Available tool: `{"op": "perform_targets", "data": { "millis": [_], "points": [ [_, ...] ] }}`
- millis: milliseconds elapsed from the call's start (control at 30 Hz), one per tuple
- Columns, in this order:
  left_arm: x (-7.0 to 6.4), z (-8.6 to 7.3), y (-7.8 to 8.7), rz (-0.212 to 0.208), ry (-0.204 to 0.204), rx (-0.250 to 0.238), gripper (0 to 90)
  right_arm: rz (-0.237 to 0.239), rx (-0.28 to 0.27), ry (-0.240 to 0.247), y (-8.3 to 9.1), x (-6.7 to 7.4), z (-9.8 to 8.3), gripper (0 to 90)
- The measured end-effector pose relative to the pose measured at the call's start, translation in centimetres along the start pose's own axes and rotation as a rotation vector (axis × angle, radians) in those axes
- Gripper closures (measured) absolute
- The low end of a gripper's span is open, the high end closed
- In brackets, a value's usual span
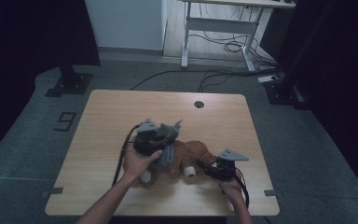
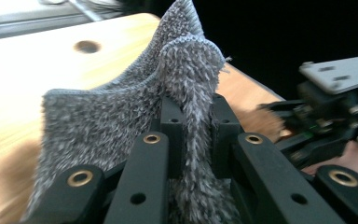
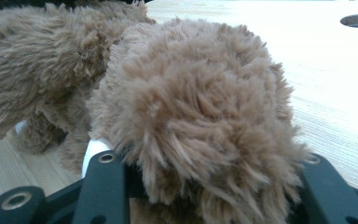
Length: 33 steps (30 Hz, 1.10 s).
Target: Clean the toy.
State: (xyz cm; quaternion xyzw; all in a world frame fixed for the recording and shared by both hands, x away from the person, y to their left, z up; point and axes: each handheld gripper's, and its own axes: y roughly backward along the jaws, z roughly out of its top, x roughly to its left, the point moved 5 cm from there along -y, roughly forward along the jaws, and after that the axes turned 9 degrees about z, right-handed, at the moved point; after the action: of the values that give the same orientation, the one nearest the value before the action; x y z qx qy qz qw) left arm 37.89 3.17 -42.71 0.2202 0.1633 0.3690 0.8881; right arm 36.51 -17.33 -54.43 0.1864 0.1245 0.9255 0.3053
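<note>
A brown plush toy [image 1: 193,156] with white paw tips lies on the wooden table [image 1: 121,112], near its front edge. My left gripper [image 1: 164,140] is lifted above the toy's left side, shut on a grey fuzzy cloth [image 1: 170,144] that drapes down over the toy. In the left gripper view the cloth [image 2: 121,116] stands pinched between the black fingers [image 2: 172,121]. My right gripper [image 1: 204,167] lies low on the table at the toy's right end. Its jaws are closed on a thick brown furry part of the toy [image 3: 196,107].
A round cable hole [image 1: 199,104] sits near the table's far edge. Beyond the table are a white-legged desk [image 1: 223,28] with cables on the floor and two black stand bases [image 1: 70,84]. The other hand's gripper [image 2: 328,107] is close on the right in the left gripper view.
</note>
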Motion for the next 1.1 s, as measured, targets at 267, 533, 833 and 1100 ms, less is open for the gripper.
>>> {"op": "perform_targets", "data": {
  "millis": [267, 533, 833, 1100],
  "points": [
    [-3.8, -2.3, -5.7, -0.021, -0.096, 0.159, 79.5, -0.001, 0.001, 0.008, 0.1, 0.0, -0.1, 50.7],
    [-0.8, -4.1, -4.5, -0.007, -0.009, 0.128, 79.5, -0.002, 0.006, 0.010, 0.0, 0.0, -0.1, 50.7],
    [4.5, -5.4, 0.3, 0.068, 0.078, 0.061, 79.5, 0.004, -0.001, 0.007, 0.1, -0.1, -0.2, 50.7],
    [8.3, -7.5, 3.3, 0.145, 0.124, 0.058, 79.5, 0.000, -0.005, 0.008, 0.1, -0.1, -0.2, 50.7]
  ]
}}
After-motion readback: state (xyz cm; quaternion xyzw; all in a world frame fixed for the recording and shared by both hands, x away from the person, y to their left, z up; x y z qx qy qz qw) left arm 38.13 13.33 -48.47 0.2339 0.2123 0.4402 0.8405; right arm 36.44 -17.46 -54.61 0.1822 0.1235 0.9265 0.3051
